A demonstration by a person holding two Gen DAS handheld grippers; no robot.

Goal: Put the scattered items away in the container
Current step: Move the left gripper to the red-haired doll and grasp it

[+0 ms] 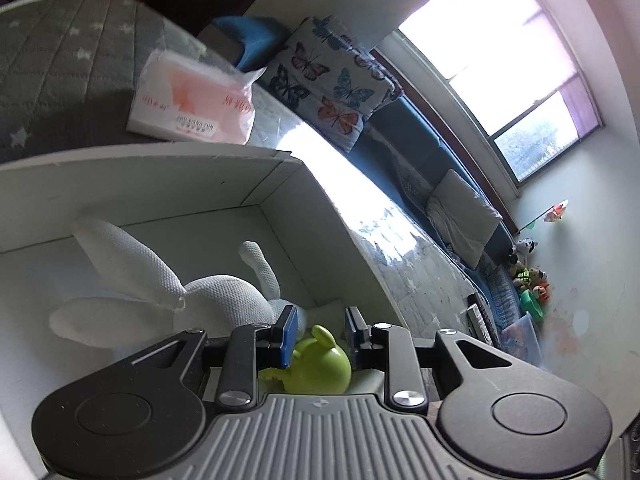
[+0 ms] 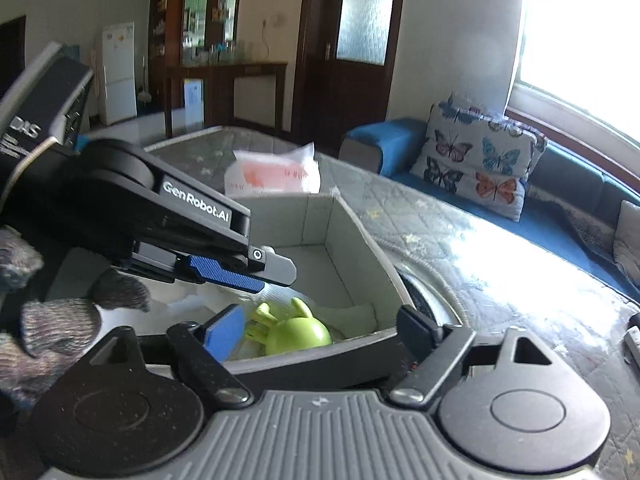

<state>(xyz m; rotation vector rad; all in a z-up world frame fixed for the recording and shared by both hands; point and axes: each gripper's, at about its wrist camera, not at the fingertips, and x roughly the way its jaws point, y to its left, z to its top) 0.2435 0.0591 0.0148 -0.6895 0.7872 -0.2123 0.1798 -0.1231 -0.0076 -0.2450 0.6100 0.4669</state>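
Resting in the white cardboard box [image 2: 352,236] on the desk, the small lime-green plastic figure [image 2: 298,330] and white knitted rabbit [image 1: 168,296] are tidied, both tools, left tool [image 1: 320,334] and right tool [image 2: 322,332], hovering with jaws parted, gripping nothing

Left gripper [image 1: 320,334] low in frame, blue pads [image 1: 289,334] parted, hanging above a white box [image 1: 168,176]. Green toy [image 1: 320,364] with round ears below and between the pads, lying in the box, not pinched. White stuffed rabbit [image 1: 192,296] to its left in the same box, long ears spread toward the left wall. Behind the box, a pink-and-white tissue pack [image 1: 192,100] on a grey quilted cover [image 1: 60,60] with stars. Further back, a butterfly cushion [image 1: 332,84] on a blue sofa [image 1: 408,136], a grey cushion [image 1: 460,216] along it, bright window [image 1: 500,72] above. Small toys [image 1: 528,276] heaped at the sofa's far end.
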